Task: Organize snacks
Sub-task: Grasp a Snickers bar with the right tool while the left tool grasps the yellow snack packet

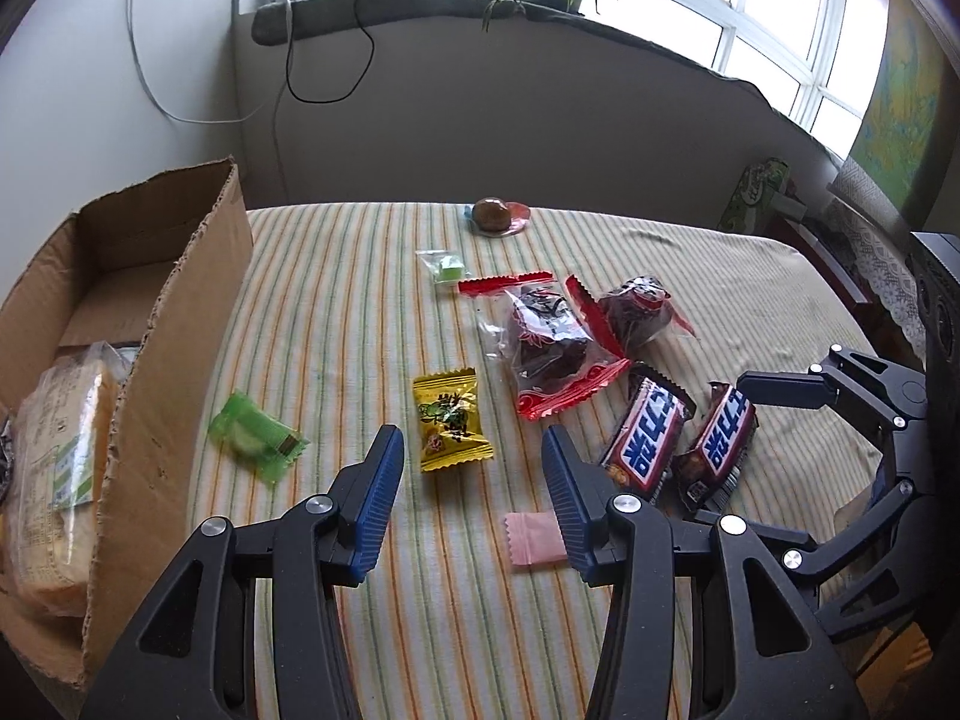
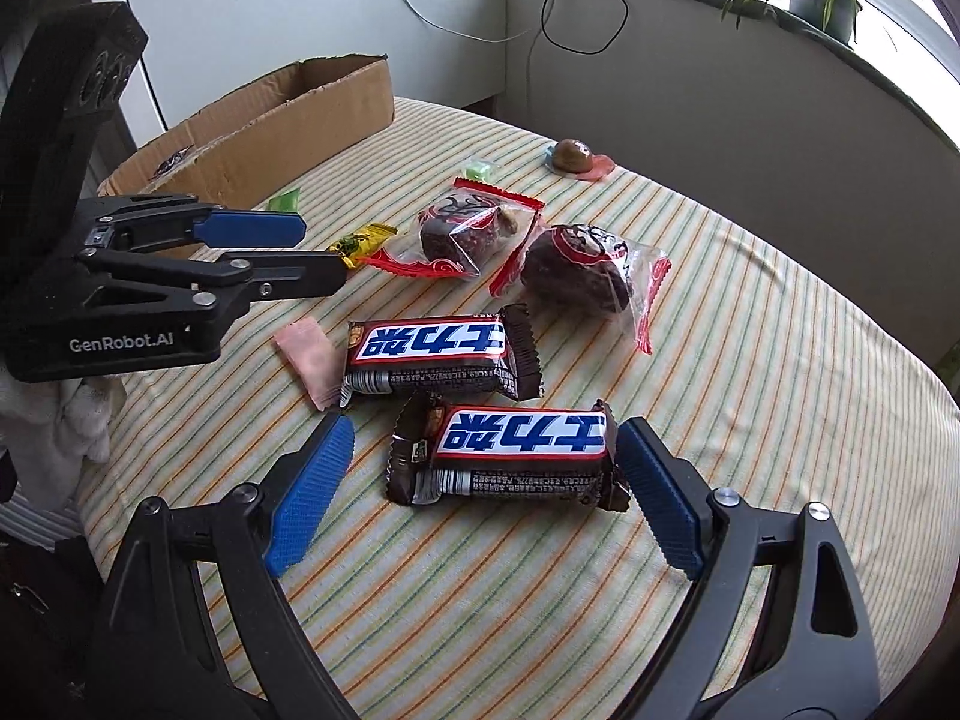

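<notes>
Presently: right gripper [image 2: 483,474] spread wide, low over the near part of the striped table [image 2: 750,360]. Straddling the nearer chocolate bar [image 2: 510,456], blue pads [image 2: 309,498] flanking its two ends. Right pad at or just beside the bar's crimped end; left pad apart from the other end. Nothing clamped. Bar flat on the cloth, label up.

Second chocolate bar [image 2: 435,357] just beyond the first, parallel to it, flat; whether the two wrappers touch cannot be told. Pink sachet [image 2: 309,360] against its left end.

Left gripper [image 1: 471,480] likewise parted wide, empty, hovering above the near edge of the table. Yellow candy [image 1: 451,427] lying between and just beyond the pads [image 1: 378,504], touched by neither. Pink sachet partly hidden behind the right-hand pad in the left wrist view.

Green candy [image 1: 258,441] near the left edge, beside the cardboard box [image 1: 180,324]. Box at the left edge, open-topped, with a pale wrapped package [image 1: 60,480] inside.

Two red-trimmed clear bags, dark cakes inside: one [image 1: 549,342] at mid-table, the other [image 1: 639,306] just to its right. Small green sweet [image 1: 447,267] farther back. Brown round sweet [image 1: 495,215] near the far edge.
</notes>
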Demonstrator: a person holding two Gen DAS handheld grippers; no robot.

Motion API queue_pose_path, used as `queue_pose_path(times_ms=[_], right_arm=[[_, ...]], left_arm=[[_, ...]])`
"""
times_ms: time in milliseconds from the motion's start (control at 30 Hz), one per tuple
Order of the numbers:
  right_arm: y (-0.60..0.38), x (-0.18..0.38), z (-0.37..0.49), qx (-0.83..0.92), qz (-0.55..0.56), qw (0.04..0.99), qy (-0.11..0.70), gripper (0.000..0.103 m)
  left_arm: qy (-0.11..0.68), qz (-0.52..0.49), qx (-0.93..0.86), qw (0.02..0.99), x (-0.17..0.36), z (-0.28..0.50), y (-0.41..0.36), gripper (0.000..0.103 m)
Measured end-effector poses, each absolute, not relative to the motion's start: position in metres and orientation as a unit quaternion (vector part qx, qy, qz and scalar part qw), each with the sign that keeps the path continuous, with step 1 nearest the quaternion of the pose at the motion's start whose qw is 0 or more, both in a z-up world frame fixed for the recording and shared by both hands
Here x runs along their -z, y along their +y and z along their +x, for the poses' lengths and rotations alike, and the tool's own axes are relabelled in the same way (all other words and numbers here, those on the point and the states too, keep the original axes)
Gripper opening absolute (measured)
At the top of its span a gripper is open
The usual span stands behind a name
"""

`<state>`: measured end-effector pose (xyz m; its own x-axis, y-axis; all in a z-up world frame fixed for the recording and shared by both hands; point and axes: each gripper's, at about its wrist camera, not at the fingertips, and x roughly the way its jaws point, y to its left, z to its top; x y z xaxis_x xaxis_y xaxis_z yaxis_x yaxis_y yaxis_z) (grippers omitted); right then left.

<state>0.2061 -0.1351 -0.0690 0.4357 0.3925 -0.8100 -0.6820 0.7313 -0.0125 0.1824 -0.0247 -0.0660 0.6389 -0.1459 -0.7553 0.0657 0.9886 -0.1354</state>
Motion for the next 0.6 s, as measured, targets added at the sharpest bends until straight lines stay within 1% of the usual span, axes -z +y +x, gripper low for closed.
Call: queue_pose_path(times_ms=[33,200,300,467,500,533,567,600], right_arm=[[-0.135,0.07,0.206,-0.324,-0.171,0.83,0.421,0.091],[-0.132,0.074,0.209,-0.324,-0.174,0.826,0.427,0.091],[-0.13,0.076,0.209,-0.32,-0.18,0.825,0.429,0.092],[-0.127,0.079,0.21,-0.317,-0.186,0.826,0.428,0.091],[-0.127,0.079,0.211,-0.316,-0.185,0.826,0.428,0.091],[-0.128,0.079,0.21,-0.316,-0.182,0.827,0.428,0.091],[-0.129,0.078,0.21,-0.314,-0.18,0.829,0.427,0.086],[-0.131,0.078,0.21,-0.31,-0.178,0.831,0.427,0.083]], left_arm=[[0.423,-0.05,0.058,0.903,0.067,0.185,-0.024,0.04],[0.432,-0.046,0.058,0.899,0.073,0.193,-0.027,0.037],[0.436,-0.043,0.056,0.897,0.078,0.197,-0.029,0.031],[0.436,-0.052,0.057,0.897,0.078,0.199,-0.026,0.029],[0.436,-0.051,0.055,0.897,0.078,0.199,-0.026,0.027],[0.436,-0.052,0.055,0.897,0.079,0.199,-0.025,0.026],[0.436,-0.052,0.055,0.897,0.078,0.199,-0.024,0.026],[0.435,-0.054,0.055,0.897,0.079,0.199,-0.024,0.025]])
